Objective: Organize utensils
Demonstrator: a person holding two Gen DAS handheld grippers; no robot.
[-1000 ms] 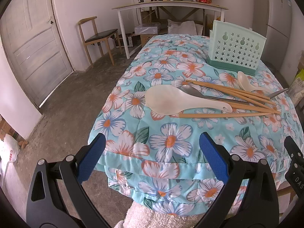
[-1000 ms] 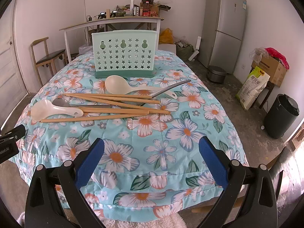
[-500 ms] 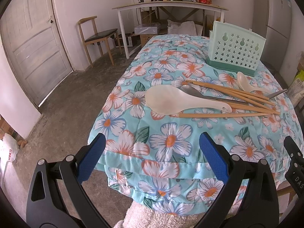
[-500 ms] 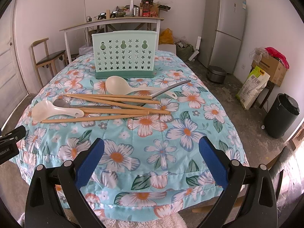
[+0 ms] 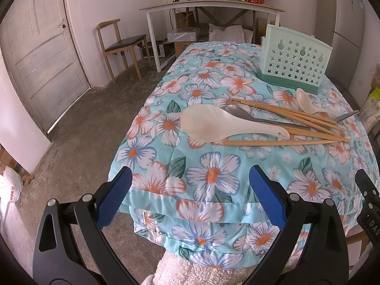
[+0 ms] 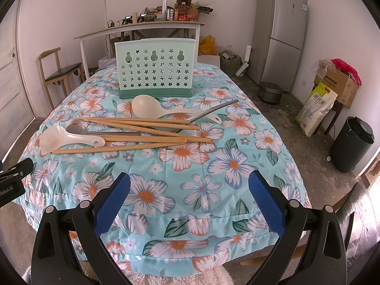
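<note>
Since the frames of a second ago, almost nothing has shifted: both views have only crept a touch nearer the counter (image 6: 237, 204), so no utensil has been handled and the sorting, I judge, has yet to begin. Left claw (image 5: 190, 194) and right claw (image 6: 188, 196) hang wide and empty at the near edge. Ahead of the right claw lie the chopsticks (image 6: 142, 128), crossing one another, with the white rice paddle (image 6: 68, 139) ahead to its left, resting on them, a metal spoon (image 6: 78, 129) just behind it, and the cream ladle (image 6: 152, 106) farther ahead. Beyond all stands the green utensil holder (image 6: 155, 71), upright, with nothing showing above its rim.
</note>
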